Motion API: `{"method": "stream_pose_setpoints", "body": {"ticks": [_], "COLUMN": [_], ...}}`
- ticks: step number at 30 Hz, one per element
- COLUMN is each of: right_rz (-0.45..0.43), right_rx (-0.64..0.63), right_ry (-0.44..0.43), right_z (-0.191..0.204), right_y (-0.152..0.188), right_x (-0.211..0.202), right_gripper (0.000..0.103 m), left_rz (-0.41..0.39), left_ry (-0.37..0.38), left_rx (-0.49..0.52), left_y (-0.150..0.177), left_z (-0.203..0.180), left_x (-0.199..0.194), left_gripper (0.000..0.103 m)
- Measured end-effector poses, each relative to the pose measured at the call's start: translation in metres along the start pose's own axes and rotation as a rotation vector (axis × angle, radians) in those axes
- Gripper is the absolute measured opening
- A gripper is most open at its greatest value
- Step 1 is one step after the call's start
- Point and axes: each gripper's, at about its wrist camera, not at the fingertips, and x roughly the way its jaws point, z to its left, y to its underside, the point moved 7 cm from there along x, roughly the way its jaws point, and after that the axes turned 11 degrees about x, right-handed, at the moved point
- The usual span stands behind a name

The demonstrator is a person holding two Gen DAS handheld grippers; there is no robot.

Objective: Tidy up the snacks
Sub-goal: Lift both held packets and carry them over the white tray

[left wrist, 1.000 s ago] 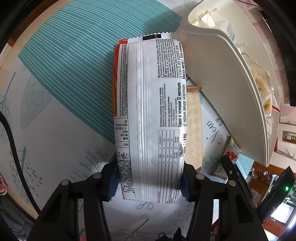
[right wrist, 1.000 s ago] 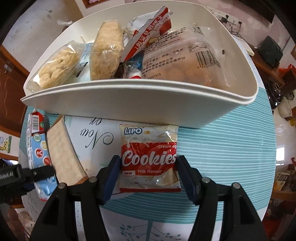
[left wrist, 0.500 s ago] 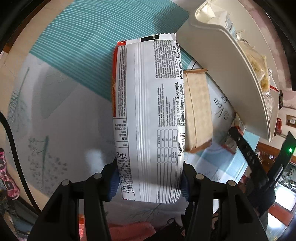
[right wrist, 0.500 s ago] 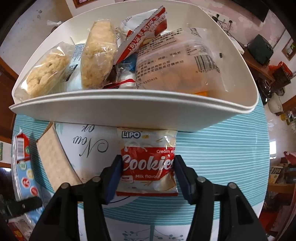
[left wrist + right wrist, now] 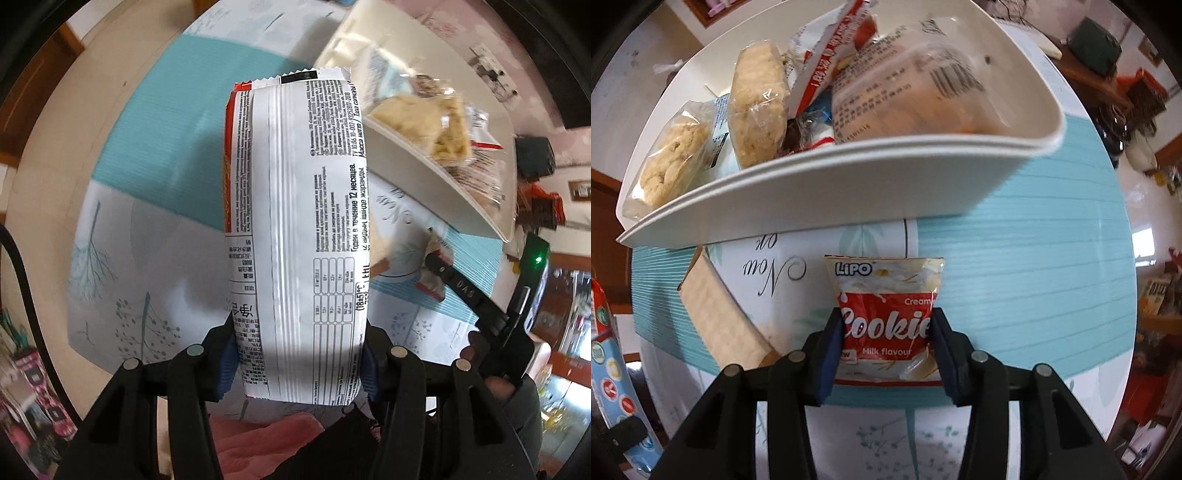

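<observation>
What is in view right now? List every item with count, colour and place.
white snack bin: one, white, on the table behind the cookie pack, filled with wrapped snacks.
puffed-rice cakes: two, beige in clear wrap, left part of the bin.
red-and-white sachet: one, upright in the bin's middle.
clear pack with barcode: one, right part of the bin.
Lipo cookie pack: one, red and white, between the right gripper's pads.
cracker pack: one, tan, on the table left of the cookies.
long wafer pack: one, white with red edge, held off the table.
tablecloth: one, teal and white.
left gripper: shut on the wafer pack.
right gripper: jaws closing, pads pressing the cookie pack.
</observation>
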Motion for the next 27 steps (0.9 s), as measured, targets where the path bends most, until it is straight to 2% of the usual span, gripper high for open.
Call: {"method": "stream_pose_setpoints", "body": {"ticks": [5, 10, 17, 21, 27], "right_rz": [0.016, -0.026, -0.151, -0.229, -0.343], "right_rx": [0.051, 0.071, 0.066, 0.054, -0.006], "right_ry": [-0.028, -0.029, -0.029, -0.034, -0.066], "right_z": [-0.008, -0.017, -0.041, -0.058, -0.049], "right_y": [0.008, 0.012, -0.001, -0.006, -0.032], "right_x": [-0.017, -0.043, -0.081, -0.105, -0.137], "right_gripper": [0.046, 0.046, 0.046, 0.046, 0.046], "left_rz": [-0.042, -0.088, -0.168, -0.208, -0.242], "left_ry": [-0.034, -0.057, -0.075, -0.086, -0.095], "left_rx": [0.113, 0.229, 0.337, 0.367, 0.368], "left_y": [-0.017, -0.04, -0.076, -0.094, -0.122], "left_z": [-0.028, -0.062, -0.108, -0.127, -0.149], "left_x": [-0.027, -0.052, -0.075, -0.086, -0.091], "left_gripper": [0.052, 0.052, 0.052, 0.052, 0.052]}}
